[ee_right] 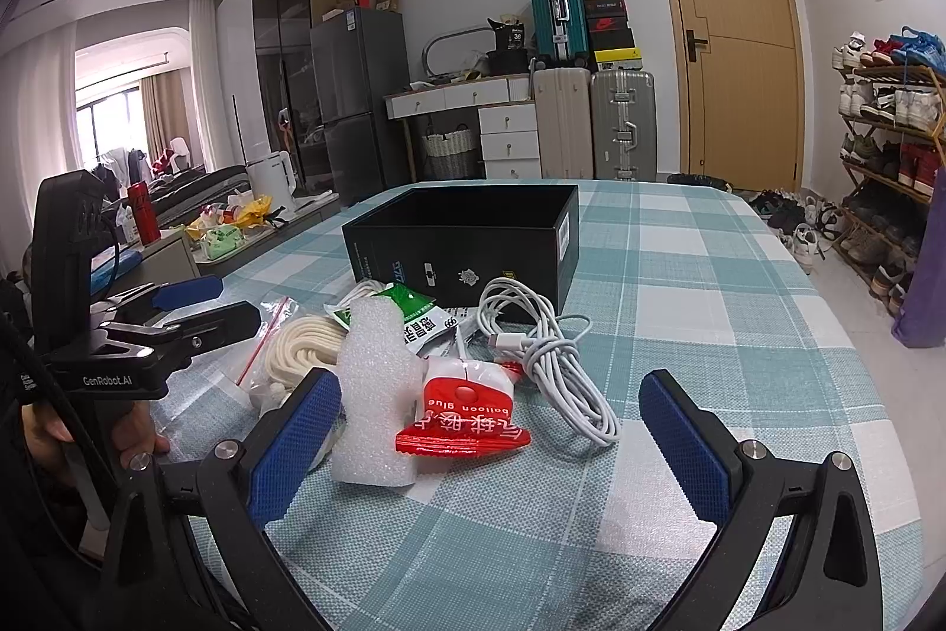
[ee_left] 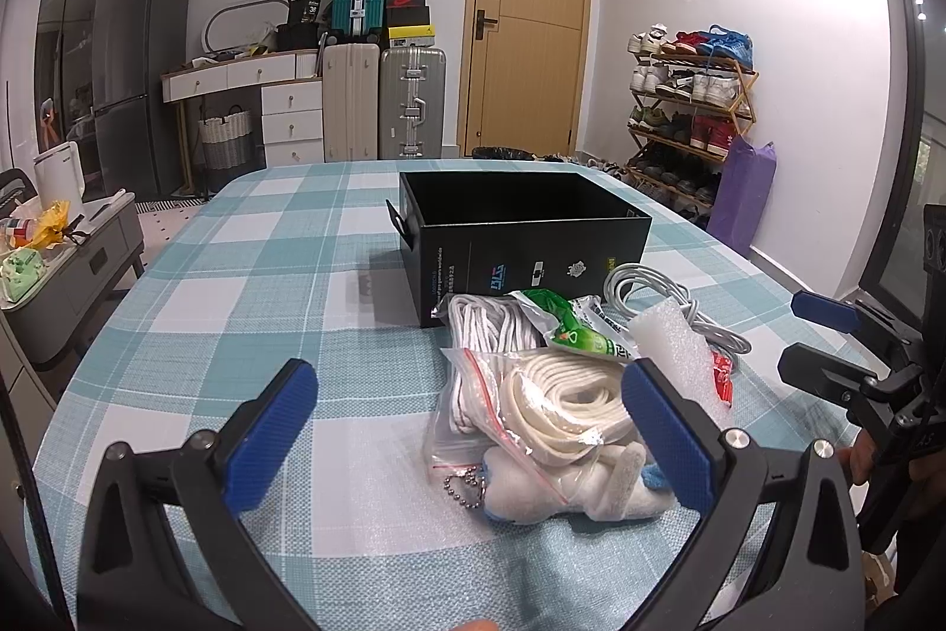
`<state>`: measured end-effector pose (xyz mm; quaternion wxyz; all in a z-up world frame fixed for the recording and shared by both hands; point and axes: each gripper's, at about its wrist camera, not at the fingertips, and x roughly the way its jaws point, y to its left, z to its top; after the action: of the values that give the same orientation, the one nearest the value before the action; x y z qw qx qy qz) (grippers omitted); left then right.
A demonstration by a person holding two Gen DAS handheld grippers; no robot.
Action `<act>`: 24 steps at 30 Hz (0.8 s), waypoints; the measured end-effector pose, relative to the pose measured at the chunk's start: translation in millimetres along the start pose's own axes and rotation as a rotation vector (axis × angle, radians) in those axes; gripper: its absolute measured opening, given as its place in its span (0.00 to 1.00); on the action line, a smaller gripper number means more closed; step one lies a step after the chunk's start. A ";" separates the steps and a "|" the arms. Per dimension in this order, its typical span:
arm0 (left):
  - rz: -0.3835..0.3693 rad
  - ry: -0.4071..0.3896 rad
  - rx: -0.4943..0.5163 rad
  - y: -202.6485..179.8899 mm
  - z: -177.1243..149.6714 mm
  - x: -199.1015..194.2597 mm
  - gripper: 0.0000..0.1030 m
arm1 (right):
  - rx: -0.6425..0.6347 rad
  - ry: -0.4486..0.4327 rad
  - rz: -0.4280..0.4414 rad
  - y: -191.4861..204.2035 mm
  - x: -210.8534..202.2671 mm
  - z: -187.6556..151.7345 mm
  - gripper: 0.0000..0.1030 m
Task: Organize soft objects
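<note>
While both tools hang wide apart and hold nothing, my left gripper (ee_left: 470,430) frames the zip bag of white cord (ee_left: 532,406) at lower centre, and my right gripper (ee_right: 491,445) frames the foam piece (ee_right: 375,388) and red glue packet (ee_right: 464,415). Behind them, at frame centre, the black box (ee_left: 520,240) sits open-topped on the bench (ee_left: 236,300), presumably to receive the pile.

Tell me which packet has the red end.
The balloon glue packet by the right gripper; the other sachet, nearer the black box, is green.
</note>
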<state>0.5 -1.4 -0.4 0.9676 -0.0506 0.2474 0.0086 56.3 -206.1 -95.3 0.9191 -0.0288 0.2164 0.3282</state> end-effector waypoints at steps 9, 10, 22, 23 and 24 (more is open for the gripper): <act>0.001 0.000 0.000 -0.1 -0.1 0.0 1.00 | -0.004 0.001 0.005 -0.8 0.1 0.2 1.00; 0.000 -0.001 0.000 -0.1 -0.1 0.0 1.00 | -0.005 0.002 0.004 -0.7 0.1 0.2 1.00; 0.010 0.006 0.006 1.0 0.2 0.5 1.00 | -0.004 0.001 0.008 -0.1 0.3 0.1 1.00; 0.010 0.006 0.005 1.5 0.2 0.4 1.00 | -0.003 0.002 0.009 -0.2 0.4 0.0 1.00; 0.010 0.007 0.005 2.4 0.3 0.4 1.00 | -0.004 0.002 0.009 -0.3 0.3 -0.1 1.00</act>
<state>0.8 1.0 -0.5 0.9668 -0.0471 0.2508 0.0125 56.7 -206.2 -95.5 0.9173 -0.0300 0.2170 0.3324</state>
